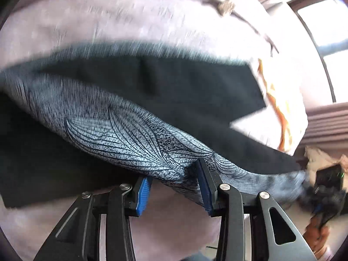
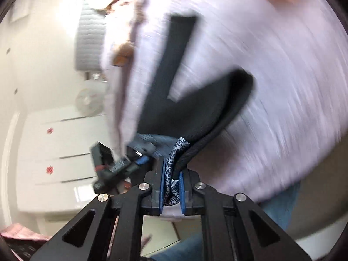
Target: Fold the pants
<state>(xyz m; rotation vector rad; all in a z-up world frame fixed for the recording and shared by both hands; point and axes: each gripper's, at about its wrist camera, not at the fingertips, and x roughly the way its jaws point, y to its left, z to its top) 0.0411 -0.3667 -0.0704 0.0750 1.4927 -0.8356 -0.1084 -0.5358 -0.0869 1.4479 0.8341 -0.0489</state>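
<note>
The pants (image 1: pixel 165 91) are black with a white leaf-print panel (image 1: pixel 130 134) and lie spread on a pale lilac sheet (image 1: pixel 113 17). My left gripper (image 1: pixel 174 180) has its blue pads wide apart around the printed edge, which drapes between them. In the right wrist view the black pants (image 2: pixel 191 106) rise from my right gripper (image 2: pixel 171 174), whose blue pads are shut on a bunched corner of black and speckled print fabric (image 2: pixel 174 163). The left gripper (image 2: pixel 121 165) shows blurred beside it. Both views are motion-blurred.
The lilac sheet (image 2: pixel 271 76) covers a bed. A white chest of drawers (image 2: pixel 54 152) stands at the left in the right wrist view. A bright window (image 1: pixel 326 28) and a padded headboard (image 1: pixel 326 126) are at the right in the left wrist view.
</note>
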